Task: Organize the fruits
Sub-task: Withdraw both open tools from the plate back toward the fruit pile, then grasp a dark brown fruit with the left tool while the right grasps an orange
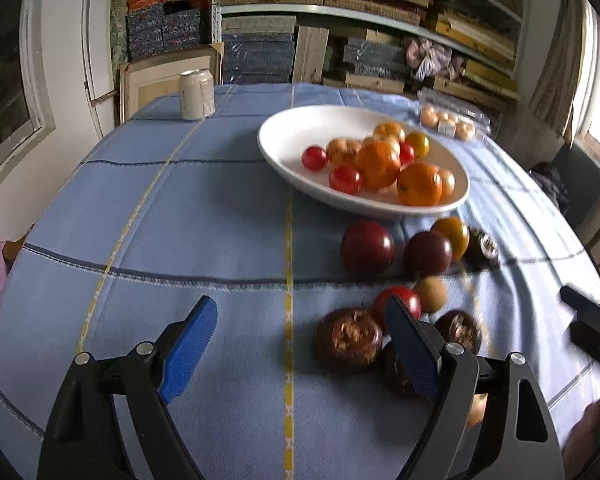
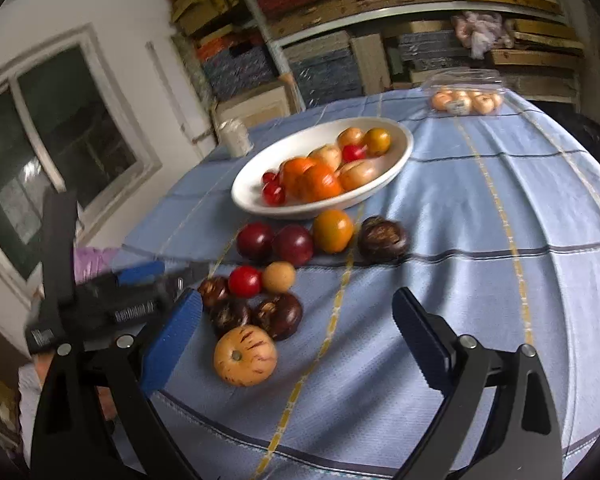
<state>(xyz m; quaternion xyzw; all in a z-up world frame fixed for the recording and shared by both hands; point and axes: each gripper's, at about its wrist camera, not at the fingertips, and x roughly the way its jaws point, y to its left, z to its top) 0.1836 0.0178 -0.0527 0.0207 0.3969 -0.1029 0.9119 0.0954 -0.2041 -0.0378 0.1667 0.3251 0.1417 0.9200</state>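
A white oval bowl (image 1: 284, 132) (image 2: 252, 184) on the blue tablecloth holds oranges (image 1: 378, 164), cherry tomatoes and pale fruits. In front of it lie loose fruits: two dark red plums (image 1: 367, 246) (image 2: 255, 241), an orange-green tomato (image 2: 333, 230), a red tomato (image 2: 245, 281), a small tan fruit (image 2: 279, 277) and several dark mangosteens (image 1: 348, 340). My left gripper (image 1: 300, 344) is open low over the cloth, and a mangosteen lies loose just inside its right finger. My right gripper (image 2: 300, 328) is open too. A striped yellow fruit (image 2: 245, 354) rests untouched near its left finger.
A pale can (image 1: 197, 94) stands at the table's far left. A clear plastic box of small fruits (image 1: 452, 120) (image 2: 466, 98) sits at the far right. Stacked shelves rise behind the table and a window is on the left. The left gripper's body (image 2: 100, 300) crosses the right wrist view.
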